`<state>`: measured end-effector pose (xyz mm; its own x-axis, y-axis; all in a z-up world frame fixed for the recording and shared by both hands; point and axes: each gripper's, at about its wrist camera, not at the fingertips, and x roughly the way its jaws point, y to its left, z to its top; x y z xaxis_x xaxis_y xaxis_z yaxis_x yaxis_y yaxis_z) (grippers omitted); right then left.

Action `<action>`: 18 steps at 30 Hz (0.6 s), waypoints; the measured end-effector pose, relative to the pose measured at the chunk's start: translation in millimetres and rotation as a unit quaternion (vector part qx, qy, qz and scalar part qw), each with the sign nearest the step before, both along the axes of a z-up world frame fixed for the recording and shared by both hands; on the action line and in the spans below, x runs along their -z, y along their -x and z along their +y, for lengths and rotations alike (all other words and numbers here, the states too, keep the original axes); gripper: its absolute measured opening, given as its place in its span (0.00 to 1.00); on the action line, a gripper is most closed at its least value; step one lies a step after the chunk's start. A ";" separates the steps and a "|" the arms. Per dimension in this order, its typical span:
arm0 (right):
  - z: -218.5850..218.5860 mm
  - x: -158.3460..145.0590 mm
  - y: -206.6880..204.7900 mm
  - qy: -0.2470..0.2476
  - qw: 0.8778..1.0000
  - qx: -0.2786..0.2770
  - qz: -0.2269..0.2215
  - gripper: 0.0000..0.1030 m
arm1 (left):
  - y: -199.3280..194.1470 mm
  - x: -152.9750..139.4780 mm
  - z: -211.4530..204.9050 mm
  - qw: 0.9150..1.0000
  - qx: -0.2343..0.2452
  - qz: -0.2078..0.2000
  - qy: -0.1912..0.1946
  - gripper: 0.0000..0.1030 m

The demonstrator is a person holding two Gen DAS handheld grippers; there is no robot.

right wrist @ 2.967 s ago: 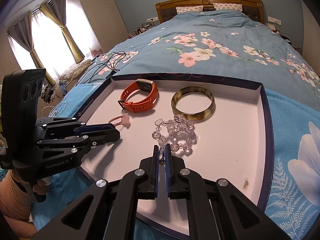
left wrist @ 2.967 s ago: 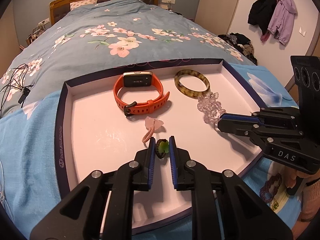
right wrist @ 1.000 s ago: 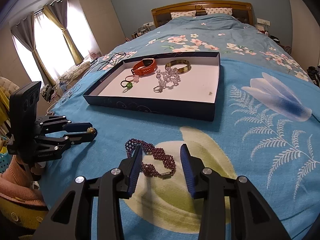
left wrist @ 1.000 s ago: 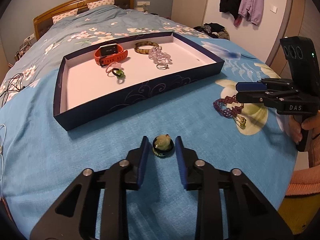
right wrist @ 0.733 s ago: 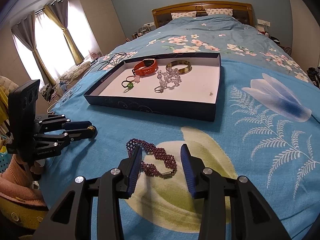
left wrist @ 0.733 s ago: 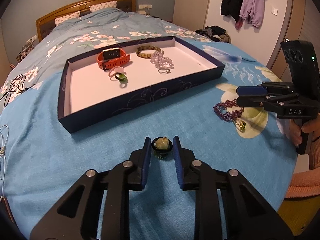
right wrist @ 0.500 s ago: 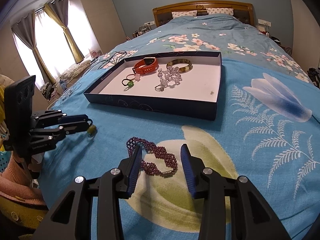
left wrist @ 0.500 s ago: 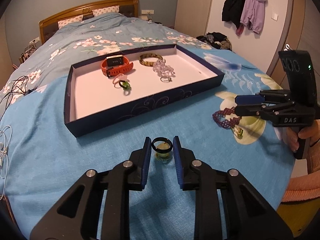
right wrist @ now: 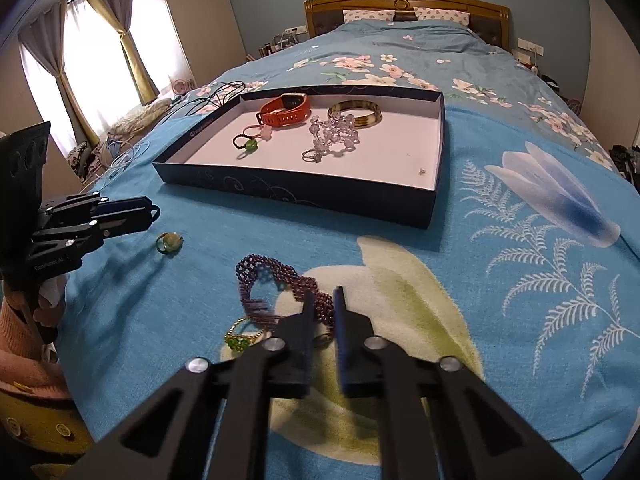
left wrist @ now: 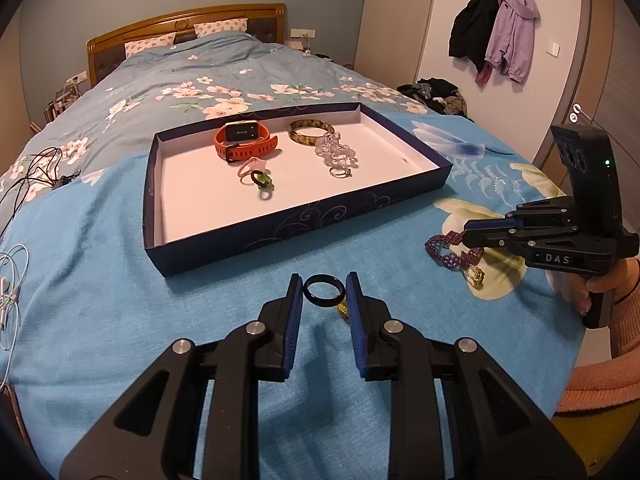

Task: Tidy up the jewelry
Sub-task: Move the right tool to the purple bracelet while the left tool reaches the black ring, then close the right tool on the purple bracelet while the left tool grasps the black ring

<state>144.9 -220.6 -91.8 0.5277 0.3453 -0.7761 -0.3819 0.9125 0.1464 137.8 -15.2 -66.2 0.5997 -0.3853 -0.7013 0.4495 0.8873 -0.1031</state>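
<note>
My left gripper [left wrist: 324, 295] is shut on a dark ring [left wrist: 324, 290] and holds it above the blue bedspread; it also shows in the right wrist view [right wrist: 154, 213]. A yellow-green ring [right wrist: 169, 242] lies on the spread below it. My right gripper [right wrist: 323, 308] has closed around the purple beaded bracelet [right wrist: 280, 292], which lies on the spread; the frame is blurred. A green-stone chain [right wrist: 240, 340] trails from the bracelet. The navy tray [left wrist: 280, 224] holds an orange watch [left wrist: 244, 142], a brown bangle [left wrist: 310, 131], clear beads [left wrist: 335, 151] and small rings.
The tray [right wrist: 296, 196] sits on the bed ahead of both grippers. Cables [left wrist: 24, 184] and white earphones [left wrist: 8, 292] lie at the left edge of the bed. Coats [left wrist: 496, 32] hang on the wall at the right.
My left gripper has lifted the dark ring off the spread, leaving the yellow-green ring behind. My right gripper has moved down and closed its fingers around the purple bracelet.
</note>
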 end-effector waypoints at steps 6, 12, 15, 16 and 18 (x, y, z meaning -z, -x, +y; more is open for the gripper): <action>-0.2 -5.3 1.7 -0.003 1.000 0.000 -0.015 0.03 | 1.2 -1.2 4.5 1.000 -0.007 -0.002 0.001 0.22; 1.6 -19.1 5.8 -0.021 0.999 -0.003 -0.038 0.03 | 2.2 -4.3 6.4 1.000 -0.011 -0.009 0.004 0.22; 3.7 -25.7 7.9 -0.028 0.998 -0.004 -0.049 0.03 | 3.4 -6.9 6.7 1.000 -0.012 -0.014 0.004 0.22; 5.0 -28.8 8.7 -0.031 0.998 -0.005 -0.054 0.03 | 3.8 -8.1 6.6 1.000 -0.012 -0.015 0.004 0.22; 8.0 -34.8 10.5 -0.035 0.997 -0.008 -0.063 0.03 | 4.2 -10.4 6.1 1.000 -0.013 -0.018 0.003 0.22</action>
